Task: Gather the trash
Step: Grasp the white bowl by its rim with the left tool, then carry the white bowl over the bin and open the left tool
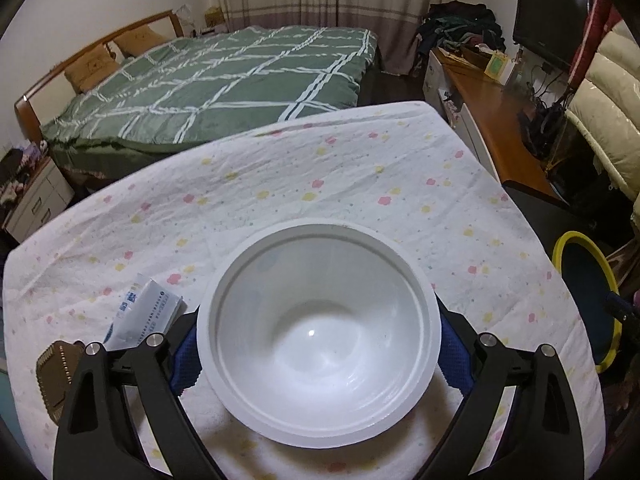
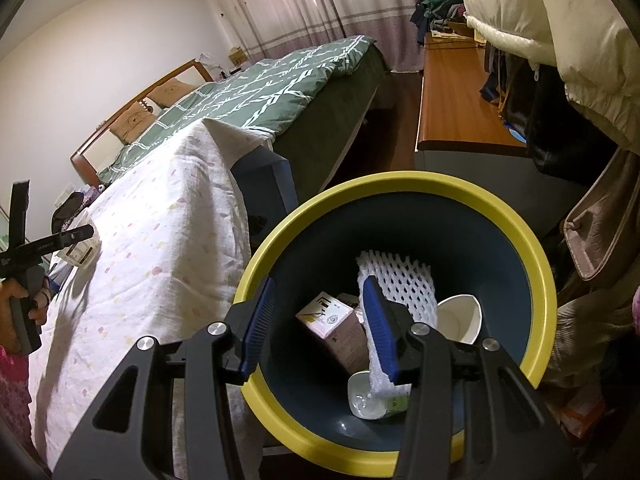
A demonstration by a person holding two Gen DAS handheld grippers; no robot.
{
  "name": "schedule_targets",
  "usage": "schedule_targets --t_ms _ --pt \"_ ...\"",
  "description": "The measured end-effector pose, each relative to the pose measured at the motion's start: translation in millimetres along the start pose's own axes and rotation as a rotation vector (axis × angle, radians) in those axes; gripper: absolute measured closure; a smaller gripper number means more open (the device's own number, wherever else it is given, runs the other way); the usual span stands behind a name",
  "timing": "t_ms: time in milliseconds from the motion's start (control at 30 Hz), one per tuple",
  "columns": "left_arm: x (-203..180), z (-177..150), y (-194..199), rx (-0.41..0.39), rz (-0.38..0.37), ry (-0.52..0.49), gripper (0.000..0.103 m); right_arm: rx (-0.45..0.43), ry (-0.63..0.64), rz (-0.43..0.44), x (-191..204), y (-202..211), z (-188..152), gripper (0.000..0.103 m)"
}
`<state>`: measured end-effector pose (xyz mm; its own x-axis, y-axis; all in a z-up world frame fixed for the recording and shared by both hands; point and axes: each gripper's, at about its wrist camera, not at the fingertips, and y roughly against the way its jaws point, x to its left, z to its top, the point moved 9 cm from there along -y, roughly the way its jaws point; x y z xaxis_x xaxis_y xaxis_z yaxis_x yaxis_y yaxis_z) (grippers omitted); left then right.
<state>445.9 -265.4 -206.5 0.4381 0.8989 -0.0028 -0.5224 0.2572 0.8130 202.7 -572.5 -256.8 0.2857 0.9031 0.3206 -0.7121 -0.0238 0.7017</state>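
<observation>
L gripper (image 1: 318,344) is clamped on a white round plastic bowl (image 1: 320,336), its blue-padded fingers (image 1: 184,354) pressed against the bowl's 2 sides; bowl mouth faces the cam, inside looks empty. Bowl sits over a table w/ white cloth printed in pink & yellow flowers (image 1: 280,184). Just L of the bowl on the cloth: a white crumpled wrapper w/ blue print (image 1: 140,314), & near it at the table edge a brown ridged cracker-like piece (image 1: 54,376).

R gripper (image 2: 318,328) hangs w/ fingers apart, holding nothing, above a dark blue round bin w/ yellow rim (image 2: 538,248) standing just beside the table. In the bin: white foam fruit net (image 2: 400,280), pink carton box (image 2: 340,328), white paper cup (image 2: 460,318), small white tub (image 2: 366,398). Green checked bed (image 1: 224,80) lies beyond the table.
</observation>
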Motion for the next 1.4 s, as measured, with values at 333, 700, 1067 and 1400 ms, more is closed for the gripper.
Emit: schedule_targets --t_ms 333,700,1067,1400 --pt "-77.4 -0.3 68.6 -0.084 -0.091 -0.12 0.012 -0.057 -0.012 -0.035 -3.2 32.8 -3.7 0.059" --pt "-262.3 -8.1 81.3 -0.06 -0.335 -0.319 0.011 -0.122 -0.016 -0.185 -45.0 114.8 -30.1 0.058" --pt "-389.5 -30.8 33.5 0.032 -0.415 -0.426 0.011 -0.119 -0.058 -0.251 -82.1 143.0 -58.5 0.053" --pt "-382.7 -26.4 35.6 0.023 -0.425 -0.385 0.005 -0.1 -0.053 -0.231 -79.2 140.2 -65.0 0.052"
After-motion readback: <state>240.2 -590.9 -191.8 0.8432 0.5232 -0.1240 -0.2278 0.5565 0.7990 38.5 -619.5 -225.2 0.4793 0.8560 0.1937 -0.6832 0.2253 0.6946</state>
